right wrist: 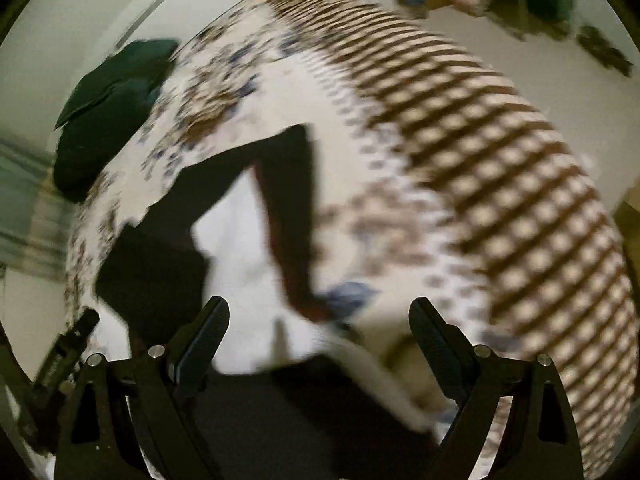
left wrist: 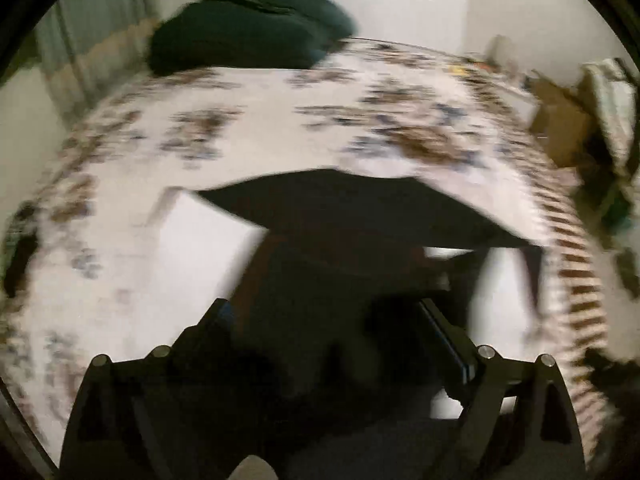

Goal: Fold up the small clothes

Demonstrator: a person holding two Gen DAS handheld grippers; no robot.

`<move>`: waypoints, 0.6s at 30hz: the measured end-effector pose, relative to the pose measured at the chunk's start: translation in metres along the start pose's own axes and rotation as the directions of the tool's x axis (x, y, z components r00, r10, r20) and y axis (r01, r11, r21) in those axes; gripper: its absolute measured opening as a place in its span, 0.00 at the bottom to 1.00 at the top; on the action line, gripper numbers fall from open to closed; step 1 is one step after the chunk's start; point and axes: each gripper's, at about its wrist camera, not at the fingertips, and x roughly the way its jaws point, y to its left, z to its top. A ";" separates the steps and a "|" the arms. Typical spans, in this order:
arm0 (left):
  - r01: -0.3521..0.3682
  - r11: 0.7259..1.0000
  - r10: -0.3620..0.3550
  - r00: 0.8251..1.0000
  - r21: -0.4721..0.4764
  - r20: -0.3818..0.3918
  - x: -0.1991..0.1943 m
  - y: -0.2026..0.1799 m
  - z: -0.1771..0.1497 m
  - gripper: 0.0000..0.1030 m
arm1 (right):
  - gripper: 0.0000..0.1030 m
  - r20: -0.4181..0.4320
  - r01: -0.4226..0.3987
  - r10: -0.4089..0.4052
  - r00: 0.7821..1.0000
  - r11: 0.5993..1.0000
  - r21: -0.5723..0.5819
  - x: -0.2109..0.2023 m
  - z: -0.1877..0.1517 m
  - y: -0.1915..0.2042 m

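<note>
A small black and white garment [left wrist: 360,208] lies spread on the flowered bedspread [left wrist: 280,120]. My left gripper [left wrist: 324,320] hangs just above its near black part with jaws wide open; the pads press on nothing. The picture is smeared by motion. In the right wrist view the same garment [right wrist: 236,240] shows a white middle between black strips. My right gripper [right wrist: 320,320] stands open over its near white edge, with nothing pinched. A black bar at the lower left [right wrist: 68,348] looks like part of the left gripper.
A dark green bundle of cloth [left wrist: 248,28] sits at the far end of the bed, also seen as a green bundle [right wrist: 108,120]. The bedspread has a brown checked border [right wrist: 480,140] along the bed's edge. A cardboard box [left wrist: 560,120] and clutter stand on the floor beyond it.
</note>
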 end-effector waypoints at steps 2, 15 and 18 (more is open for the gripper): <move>-0.061 0.998 0.061 0.998 0.003 -0.019 0.011 0.021 -0.002 0.89 | 0.91 -0.015 -0.032 0.031 0.999 0.999 -0.029 0.016 0.005 0.024; -0.171 0.985 0.168 0.977 -0.009 -0.130 0.067 0.085 -0.023 0.89 | 0.91 -0.189 -0.119 0.144 0.971 0.983 0.138 0.111 0.007 0.071; -0.189 0.982 0.191 0.972 0.026 -0.134 0.077 0.088 -0.023 0.89 | 0.91 -0.161 -0.179 0.214 0.964 0.962 0.206 0.100 0.010 0.069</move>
